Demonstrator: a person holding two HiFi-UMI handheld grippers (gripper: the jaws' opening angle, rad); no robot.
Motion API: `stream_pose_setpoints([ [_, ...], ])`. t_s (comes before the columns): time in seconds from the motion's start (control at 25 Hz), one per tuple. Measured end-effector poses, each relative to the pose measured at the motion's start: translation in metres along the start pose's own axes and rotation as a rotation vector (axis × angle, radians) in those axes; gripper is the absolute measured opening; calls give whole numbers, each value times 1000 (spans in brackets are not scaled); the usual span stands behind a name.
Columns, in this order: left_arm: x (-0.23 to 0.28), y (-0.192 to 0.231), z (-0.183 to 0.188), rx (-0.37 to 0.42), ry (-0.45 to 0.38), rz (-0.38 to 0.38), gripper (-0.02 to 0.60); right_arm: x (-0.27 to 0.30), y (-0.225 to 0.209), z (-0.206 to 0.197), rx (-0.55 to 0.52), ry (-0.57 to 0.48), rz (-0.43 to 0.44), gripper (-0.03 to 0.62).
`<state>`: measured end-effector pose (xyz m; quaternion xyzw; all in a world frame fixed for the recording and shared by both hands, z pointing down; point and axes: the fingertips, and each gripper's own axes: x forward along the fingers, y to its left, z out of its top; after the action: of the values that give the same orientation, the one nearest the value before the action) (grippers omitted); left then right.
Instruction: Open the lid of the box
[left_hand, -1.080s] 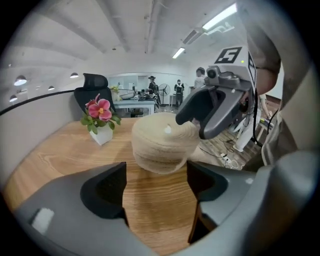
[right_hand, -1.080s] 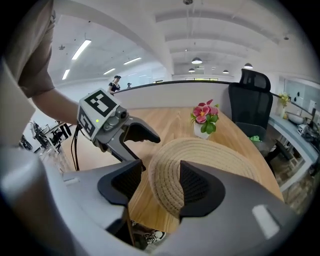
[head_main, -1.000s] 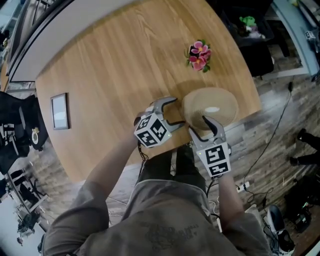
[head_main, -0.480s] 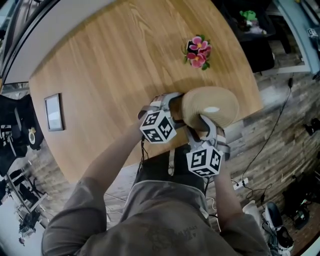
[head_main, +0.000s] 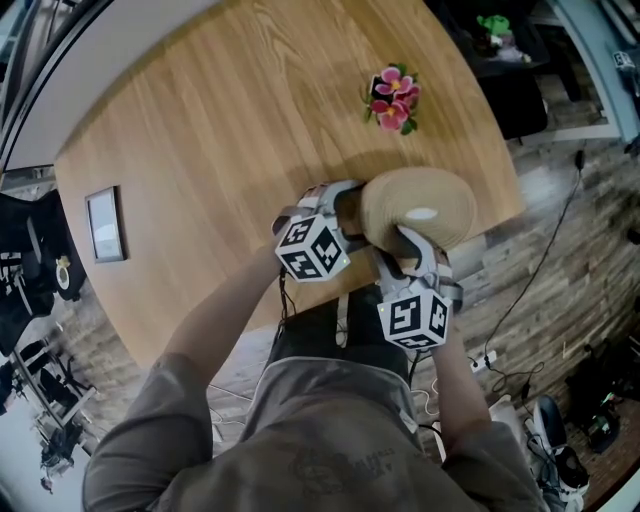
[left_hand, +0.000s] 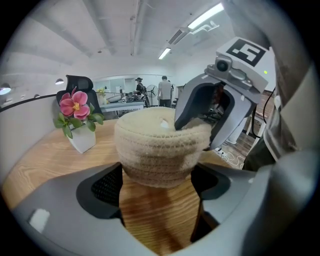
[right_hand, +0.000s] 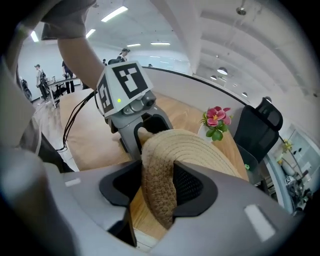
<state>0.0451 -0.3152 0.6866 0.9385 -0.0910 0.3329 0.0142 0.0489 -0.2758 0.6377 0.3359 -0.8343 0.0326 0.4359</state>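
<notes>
- The left gripper (head_main: 338, 212), its jaws just closing, straddles the woven box (head_main: 375, 225).
- The right gripper (head_main: 408, 250), its jaws just closing, takes the lid (head_main: 430, 200) by its rim.
- A flower pot (head_main: 393, 98) stands beyond both grippers on the wooden table (head_main: 200, 130).

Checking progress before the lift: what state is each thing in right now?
box, upright, closed.
lid, seated on the box, not yet raised.
left gripper, jaws have just been closing, pressed on the box's sides.
right gripper, jaws have just been closing, clamped on the lid's rim.
flower pot, upright.
picture frame, lying flat.
</notes>
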Motion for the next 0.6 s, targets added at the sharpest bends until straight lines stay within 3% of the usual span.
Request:
stream_pose_setpoints([
  [0.28,-1,-1,-1,1,15,2,426,-32,-13,21,125,-183,75,152],
  [0.6,-1,-3,-5,-37,31,4,423,-86,-63,44,388,-437,-4,126],
])
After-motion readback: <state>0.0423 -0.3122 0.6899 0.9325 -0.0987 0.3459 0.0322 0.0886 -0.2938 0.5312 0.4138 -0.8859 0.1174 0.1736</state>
